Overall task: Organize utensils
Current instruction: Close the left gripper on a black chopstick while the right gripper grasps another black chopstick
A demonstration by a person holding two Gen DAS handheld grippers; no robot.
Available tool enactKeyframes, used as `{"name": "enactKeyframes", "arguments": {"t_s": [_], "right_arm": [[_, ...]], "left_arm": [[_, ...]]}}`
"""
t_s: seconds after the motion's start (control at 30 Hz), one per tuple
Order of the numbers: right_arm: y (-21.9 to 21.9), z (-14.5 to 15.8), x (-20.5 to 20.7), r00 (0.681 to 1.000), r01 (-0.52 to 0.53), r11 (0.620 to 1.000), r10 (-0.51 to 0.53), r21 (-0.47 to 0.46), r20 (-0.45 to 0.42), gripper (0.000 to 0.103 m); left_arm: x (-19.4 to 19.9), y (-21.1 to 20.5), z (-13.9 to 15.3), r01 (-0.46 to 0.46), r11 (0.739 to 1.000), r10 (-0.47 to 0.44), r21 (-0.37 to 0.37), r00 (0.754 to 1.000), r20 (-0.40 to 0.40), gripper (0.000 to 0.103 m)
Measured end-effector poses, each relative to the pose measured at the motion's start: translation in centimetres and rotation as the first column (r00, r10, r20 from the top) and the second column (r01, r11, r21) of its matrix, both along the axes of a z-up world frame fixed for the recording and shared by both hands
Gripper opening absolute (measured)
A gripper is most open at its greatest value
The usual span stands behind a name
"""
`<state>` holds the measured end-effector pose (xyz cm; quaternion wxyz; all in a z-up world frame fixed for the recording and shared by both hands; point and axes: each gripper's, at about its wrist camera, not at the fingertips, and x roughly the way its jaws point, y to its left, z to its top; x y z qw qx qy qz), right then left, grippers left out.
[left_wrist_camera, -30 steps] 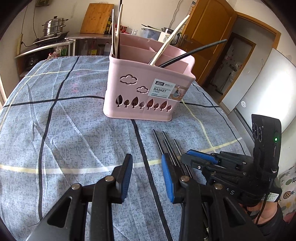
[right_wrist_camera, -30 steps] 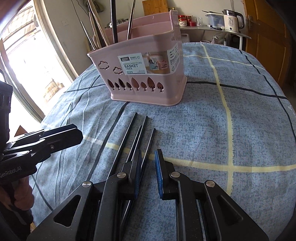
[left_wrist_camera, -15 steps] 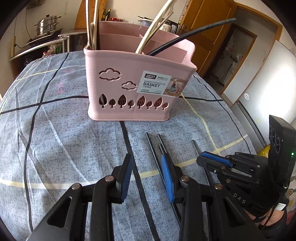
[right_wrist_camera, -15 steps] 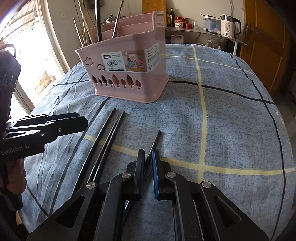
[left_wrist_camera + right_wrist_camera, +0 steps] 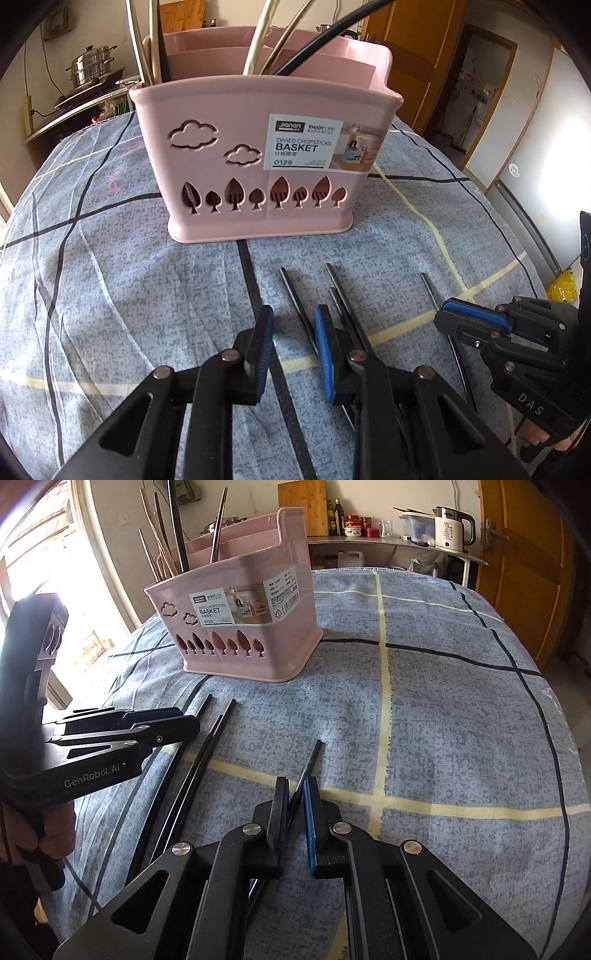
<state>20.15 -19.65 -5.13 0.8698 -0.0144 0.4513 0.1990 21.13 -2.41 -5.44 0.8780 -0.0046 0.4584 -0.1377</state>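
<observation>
Right tongs (image 5: 294, 805) narrowed around single black chopstick (image 5: 308, 762) pointing to 12 o'clock, left tongs (image 5: 293, 343) wide, three black chopsticks (image 5: 341, 291) at their 1 o'clock, pink basket (image 5: 258, 162) at 12 o'clock.

One pink basket (image 5: 258, 162) is counted on the counter (image 5: 461, 720). Four black chopsticks (image 5: 308, 764) are seen lying loose: three grouped, one apart. Two claws are counted, a left claw (image 5: 293, 343) and a right claw (image 5: 294, 812). One kettle (image 5: 448, 530) is seen behind
</observation>
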Motion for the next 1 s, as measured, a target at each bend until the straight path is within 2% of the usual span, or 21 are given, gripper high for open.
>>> {"name": "enactKeyframes", "arguments": {"t_s": [0.2, 0.37, 0.5, 0.7, 0.8, 1.0], "right_arm": [[-0.3, 0.0, 0.0, 1.000, 0.004, 1.000, -0.004, 0.000, -0.005, 0.008], [-0.6, 0.0, 0.4, 0.999, 0.029, 1.000, -0.029, 0.001, -0.020, 0.008], [-0.1, 0.1, 1.0, 0.998, 0.061, 0.998, -0.062, -0.030, -0.031, 0.008], [1.0, 0.1, 1.6, 0.997, 0.076, 0.992, -0.078, -0.099, -0.020, 0.008], [1.1, 0.1, 1.6, 0.997, 0.072, 0.992, -0.073, -0.106, -0.014, 0.008], [1.0, 0.6, 1.5, 0.999, 0.046, 0.998, -0.047, -0.048, -0.021, 0.006]], "left_arm": [[-1.5, 1.2, 0.1, 0.027, 0.999, -0.027, 0.030, 1.000, -0.007, 0.014], [-1.4, 2.7, 0.2, 0.013, 0.999, -0.012, 0.032, 0.999, -0.041, 0.014], [-0.6, 1.7, 0.3, 0.008, 0.998, -0.004, 0.061, 0.998, -0.062, 0.016], [-0.2, 0.0, 0.2, 0.005, 0.994, -0.003, 0.109, 1.000, -0.026, 0.015], [-0.2, 0.0, 0.1, 0.008, 0.994, -0.006, 0.110, 1.000, -0.016, 0.012], [-0.3, -0.1, 0.6, 0.035, 0.997, -0.033, 0.074, 0.999, -0.023, 0.005]]}}
